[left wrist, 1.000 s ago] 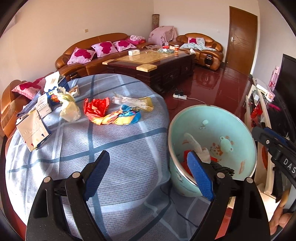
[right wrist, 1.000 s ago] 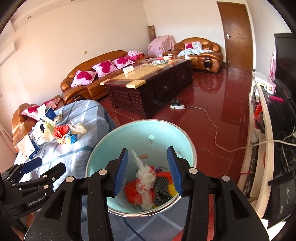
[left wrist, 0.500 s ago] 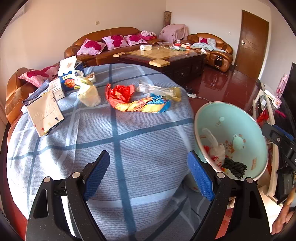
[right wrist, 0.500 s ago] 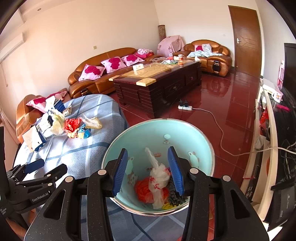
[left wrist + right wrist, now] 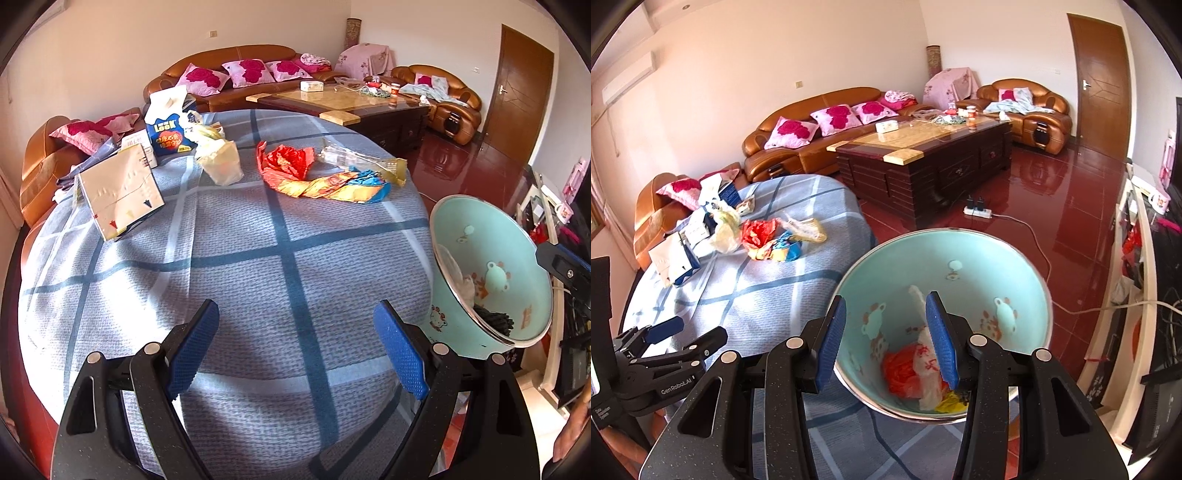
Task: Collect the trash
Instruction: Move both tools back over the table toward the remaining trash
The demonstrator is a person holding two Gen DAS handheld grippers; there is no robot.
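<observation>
On the table, the blue box (image 5: 168,136) carries the word "LOOK" in white capital letters near its top edge. Under this word there is a red round field with yellow characters, but they are too small to read. The white box (image 5: 137,142) beside it has dark print on its side, which is blurred.

In the right wrist view, the black body of the left gripper (image 5: 669,334) shows the white lettering "GenRobot.AI" along its arm. Lower on the same tool there is a second small white label in two lines, but it cannot be read.
</observation>
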